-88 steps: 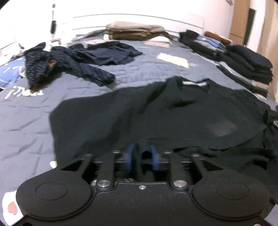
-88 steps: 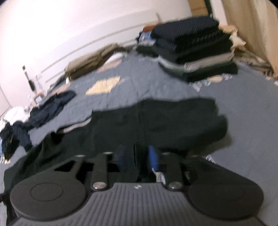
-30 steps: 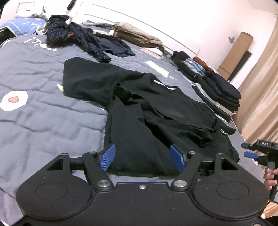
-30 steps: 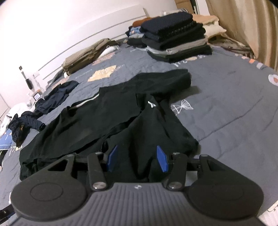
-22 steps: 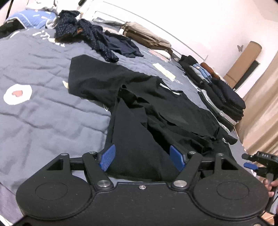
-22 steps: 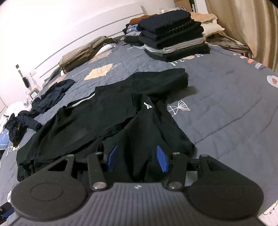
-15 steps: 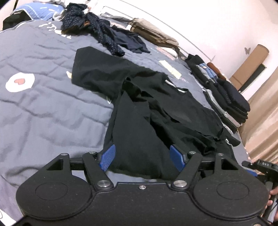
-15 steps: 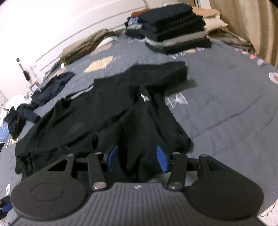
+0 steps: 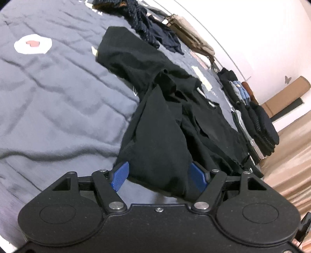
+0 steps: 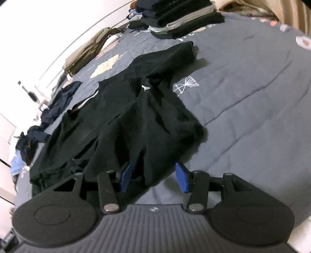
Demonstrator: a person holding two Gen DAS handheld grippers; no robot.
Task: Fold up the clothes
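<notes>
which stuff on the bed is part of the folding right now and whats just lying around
In the job: black t-shirt, left gripper, right gripper.

Lying about: folded stack, khaki garment, navy clothes, grey bedspread.

Dim indoor light, blown-out wall, fisheye bending, slight motion blur.

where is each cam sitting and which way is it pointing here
Left wrist: rides the left gripper, looking down along its open blue fingers at the black t-shirt's hem, toward the folded stack.
Right wrist: rides the right gripper, fingers open, facing the same shirt's other hem corner, tan clothes beyond.
Both share the shirt, the grey quilt and the stack.
</notes>
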